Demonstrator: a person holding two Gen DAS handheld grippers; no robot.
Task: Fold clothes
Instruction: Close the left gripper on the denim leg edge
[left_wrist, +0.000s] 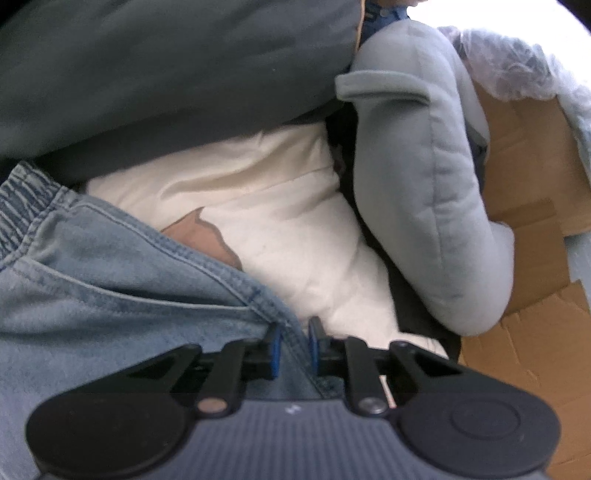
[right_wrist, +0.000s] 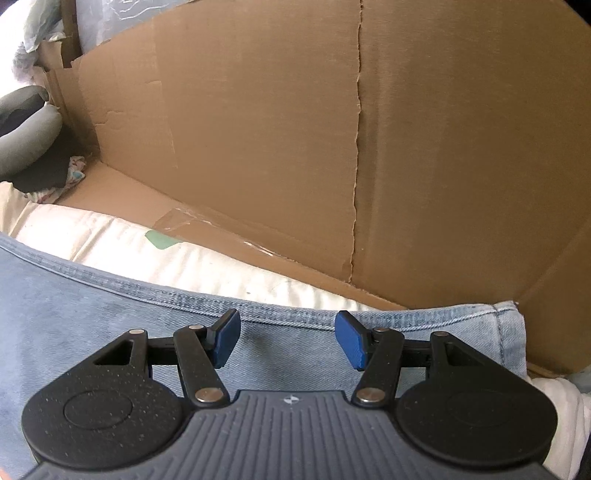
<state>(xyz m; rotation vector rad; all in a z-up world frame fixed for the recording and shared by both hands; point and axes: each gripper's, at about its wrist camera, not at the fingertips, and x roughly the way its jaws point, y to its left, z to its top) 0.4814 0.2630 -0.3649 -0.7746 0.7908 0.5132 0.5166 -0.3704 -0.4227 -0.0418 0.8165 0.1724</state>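
We see the jeans (left_wrist: 110, 288) lying nearest the left gripper (left_wrist: 293, 345), over the pillow (left_wrist: 266, 206) behind them; a fold of the jeans sits between that gripper's pads; behind the pillow a big cushion (left_wrist: 166, 66) leans over it; to the right of the pillow a padded sleeve (left_wrist: 424, 184) lies along it, with cardboard (left_wrist: 528, 206) further right and a plastic bag (left_wrist: 517, 59) above that. From the right wrist, the jeans' edge (right_wrist: 295, 314) runs across just ahead of the right gripper (right_wrist: 288, 339), the pillow (right_wrist: 147, 251) behind it, and the box wall (right_wrist: 295, 129) rising behind the pillow.
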